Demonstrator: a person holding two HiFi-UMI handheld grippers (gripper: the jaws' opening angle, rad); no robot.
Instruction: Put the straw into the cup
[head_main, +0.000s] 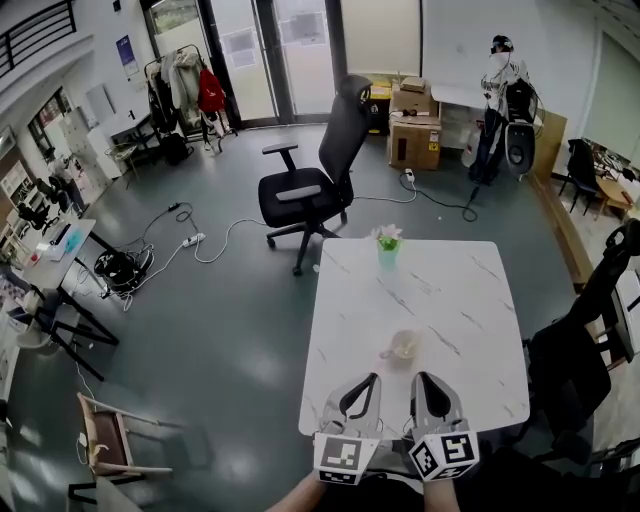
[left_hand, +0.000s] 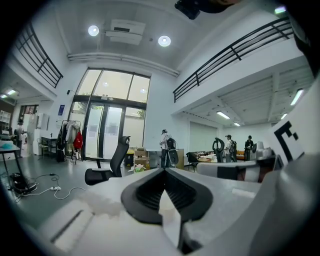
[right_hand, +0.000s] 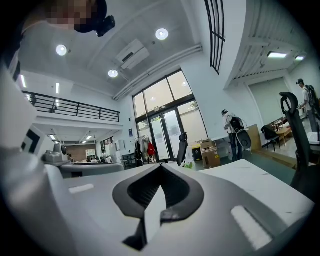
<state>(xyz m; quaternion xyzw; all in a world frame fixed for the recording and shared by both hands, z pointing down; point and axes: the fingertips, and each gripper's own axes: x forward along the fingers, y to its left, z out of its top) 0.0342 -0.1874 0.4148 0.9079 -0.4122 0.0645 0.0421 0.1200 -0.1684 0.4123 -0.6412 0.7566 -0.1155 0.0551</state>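
Left hand-held gripper (head_main: 372, 380): jaws closed tip to tip, nothing between them. Right hand-held gripper (head_main: 421, 379): likewise closed and empty. Both hang side by side over the tabletop's (head_main: 470, 300) near edge. The cup (head_main: 403, 346) stands just beyond them. A pale sliver at its rim may be the straw (head_main: 385, 352).

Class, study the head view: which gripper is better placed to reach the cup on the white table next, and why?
Right, narrowly. The cup sits just ahead of the right gripper, slightly nearer it than the left gripper. Both are shut and empty; I cannot make out a straw.
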